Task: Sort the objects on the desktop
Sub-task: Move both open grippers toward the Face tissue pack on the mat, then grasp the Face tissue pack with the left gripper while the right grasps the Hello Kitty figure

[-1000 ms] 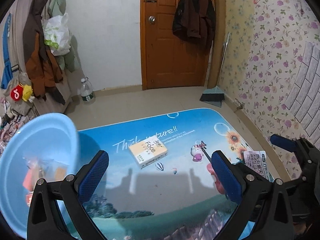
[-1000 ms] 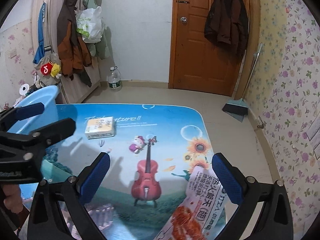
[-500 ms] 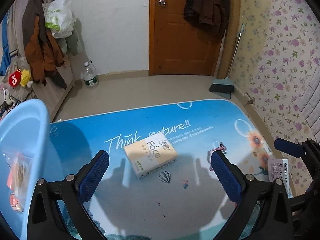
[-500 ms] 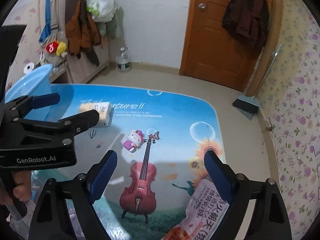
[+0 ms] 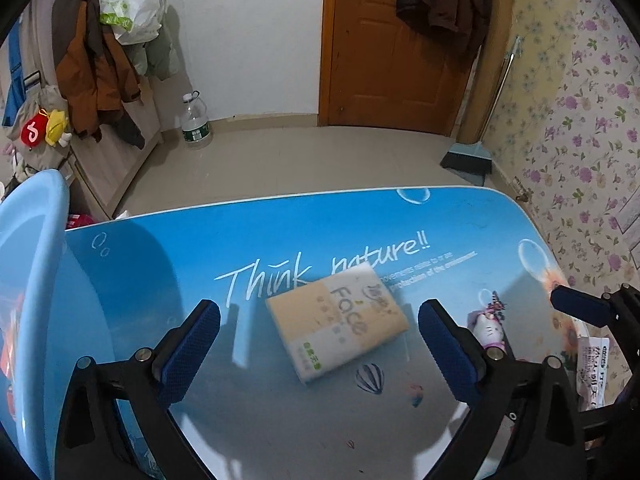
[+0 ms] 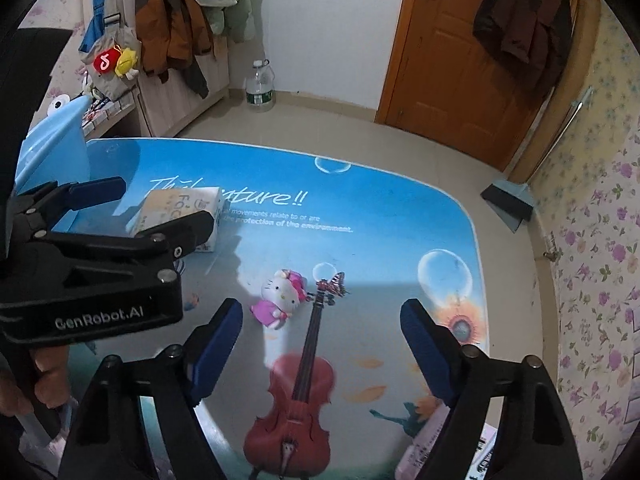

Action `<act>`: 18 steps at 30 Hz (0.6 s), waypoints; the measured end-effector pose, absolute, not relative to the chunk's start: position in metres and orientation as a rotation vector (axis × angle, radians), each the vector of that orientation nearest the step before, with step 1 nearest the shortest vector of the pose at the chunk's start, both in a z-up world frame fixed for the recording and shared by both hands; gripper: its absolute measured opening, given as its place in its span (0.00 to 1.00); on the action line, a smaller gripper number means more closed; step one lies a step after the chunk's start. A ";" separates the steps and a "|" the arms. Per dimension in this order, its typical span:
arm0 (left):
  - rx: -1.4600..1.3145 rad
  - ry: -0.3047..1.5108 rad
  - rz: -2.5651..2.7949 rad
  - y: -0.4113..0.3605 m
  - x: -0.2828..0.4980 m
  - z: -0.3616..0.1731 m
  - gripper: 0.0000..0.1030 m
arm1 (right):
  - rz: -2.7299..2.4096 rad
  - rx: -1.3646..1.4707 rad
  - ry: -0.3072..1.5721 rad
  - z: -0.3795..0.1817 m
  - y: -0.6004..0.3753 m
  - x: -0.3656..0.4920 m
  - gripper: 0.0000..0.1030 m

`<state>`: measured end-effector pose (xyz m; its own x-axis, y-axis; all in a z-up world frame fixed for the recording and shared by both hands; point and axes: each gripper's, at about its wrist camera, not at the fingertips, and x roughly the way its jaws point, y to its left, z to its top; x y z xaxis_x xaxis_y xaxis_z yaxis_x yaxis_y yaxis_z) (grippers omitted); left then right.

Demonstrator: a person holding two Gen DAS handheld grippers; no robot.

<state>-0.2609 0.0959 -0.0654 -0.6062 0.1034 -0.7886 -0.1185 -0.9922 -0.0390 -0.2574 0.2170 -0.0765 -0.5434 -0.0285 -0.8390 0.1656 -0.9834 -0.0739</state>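
Blue-padded left gripper (image 5: 319, 334) spread wide, tissue pack (image 5: 337, 326) lying centre frame between pads, untouched, on blue printed table (image 5: 280, 420). Right gripper (image 6: 322, 346) closing, jaws empty above violin print.

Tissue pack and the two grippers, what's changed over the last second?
Both grippers came down and forward over the table. The left gripper now frames the tissue pack, jaws wide, not touching it. The right gripper closed in near the Hello Kitty toy; its jaws are closing with nothing between them. Nothing was taken hold of. Pack, toy, blue basin and snack packet lie where they were.
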 end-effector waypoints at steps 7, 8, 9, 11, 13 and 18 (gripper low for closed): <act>-1.382 0.044 2.673 0.099 -0.266 -0.077 0.97 | -2.633 1.517 0.149 -0.088 0.218 -0.269 0.73; -1.390 0.050 2.674 0.100 -0.268 -0.079 0.95 | -2.634 1.519 0.146 -0.089 0.218 -0.269 0.73; -1.400 0.053 2.673 0.101 -0.269 -0.081 0.94 | -2.633 1.519 0.141 -0.088 0.218 -0.270 0.72; -1.412 0.051 2.666 0.101 -0.271 -0.083 0.91 | -2.623 1.512 0.117 -0.088 0.217 -0.270 0.66; -1.403 0.050 2.665 0.100 -0.271 -0.083 0.90 | -2.616 1.508 0.088 -0.088 0.217 -0.269 0.60; -1.381 0.034 2.667 0.097 -0.269 -0.081 0.78 | -2.631 1.496 0.078 -0.086 0.217 -0.267 0.54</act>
<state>-0.2686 0.0972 -0.0812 -0.5696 0.1115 -0.8143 -0.1319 -0.9903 -0.0433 -0.2674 0.2167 -0.0864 -0.5068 -0.0735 -0.8589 0.1244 -0.9922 0.0114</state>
